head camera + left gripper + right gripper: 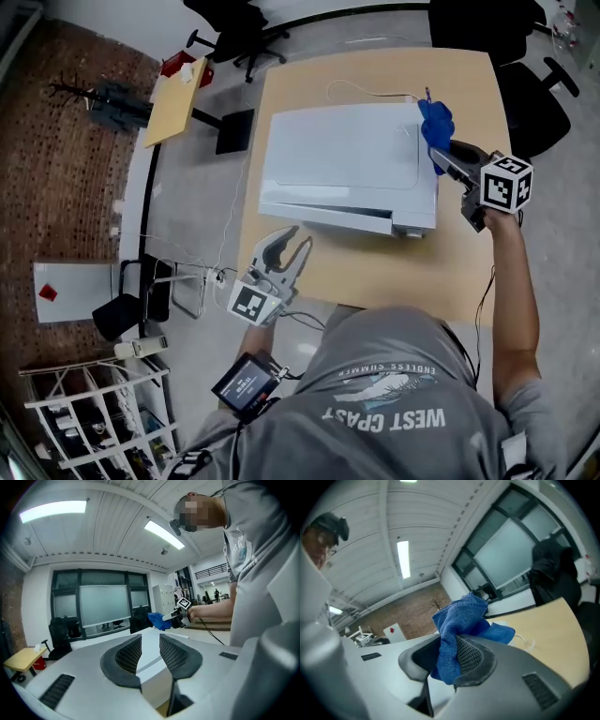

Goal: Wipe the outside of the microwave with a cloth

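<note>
A white microwave (pixel 347 169) sits on the wooden table (pixel 394 272), its front toward me. My right gripper (pixel 448 155) hovers at the microwave's upper right corner, shut on a blue cloth (pixel 435 125) that bunches out past the jaws. The right gripper view shows the cloth (pixel 457 620) pinched between the pads and hanging over them. My left gripper (pixel 295 239) floats off the microwave's front left corner; its jaws stand a little apart with nothing between them. Through that gap in the left gripper view I see the microwave (pixel 149 665), with the cloth (pixel 157 619) beyond.
A white power cord (pixel 366 89) loops on the table behind the microwave. Black office chairs (pixel 234 28) (pixel 544 103) stand at the far and right sides. A small yellow side table (pixel 176 101) and a white wire rack (pixel 103 412) are on the left.
</note>
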{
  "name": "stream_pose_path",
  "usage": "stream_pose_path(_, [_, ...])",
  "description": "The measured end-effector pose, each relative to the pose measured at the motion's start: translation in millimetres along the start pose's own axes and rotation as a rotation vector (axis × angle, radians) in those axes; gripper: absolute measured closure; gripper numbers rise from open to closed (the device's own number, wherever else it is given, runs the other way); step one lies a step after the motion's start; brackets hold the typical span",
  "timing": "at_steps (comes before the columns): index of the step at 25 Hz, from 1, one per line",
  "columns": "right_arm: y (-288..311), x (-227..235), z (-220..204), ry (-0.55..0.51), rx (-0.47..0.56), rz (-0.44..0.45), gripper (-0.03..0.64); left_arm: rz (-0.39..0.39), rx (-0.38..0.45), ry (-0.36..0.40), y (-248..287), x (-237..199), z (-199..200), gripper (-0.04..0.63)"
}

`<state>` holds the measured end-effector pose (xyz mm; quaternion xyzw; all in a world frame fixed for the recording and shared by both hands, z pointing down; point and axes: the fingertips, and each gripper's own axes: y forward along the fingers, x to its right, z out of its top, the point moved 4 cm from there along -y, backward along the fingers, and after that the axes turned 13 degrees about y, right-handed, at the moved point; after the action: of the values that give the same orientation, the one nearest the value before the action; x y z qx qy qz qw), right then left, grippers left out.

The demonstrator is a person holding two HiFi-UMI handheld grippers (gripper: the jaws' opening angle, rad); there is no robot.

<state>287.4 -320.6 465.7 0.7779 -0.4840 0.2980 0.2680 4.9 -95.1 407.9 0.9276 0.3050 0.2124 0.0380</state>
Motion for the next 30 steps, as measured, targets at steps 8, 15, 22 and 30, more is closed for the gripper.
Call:
stream_pose_path(8, [73, -188, -19, -0.243, -0.159, 0.383, 0.518, -0.203, 0.243, -0.226, 35, -45, 42, 0.463])
stream_pose_path(15, [108, -242, -55, -0.213, -0.309, 0.599, 0.518, -0.412, 0.507, -0.629, 48, -69, 44, 0.331])
stream_pose_path(22, [126, -266, -56, 0.073, -0.392, 0.852, 0.515, -0.672, 0.684, -0.745, 39, -82, 51, 0.281])
stream_pose_path(30, [174, -284, -64, 0.237, -0.373, 0.863, 0.495, -0.728, 0.736, -0.692, 9, -119, 42, 0.419])
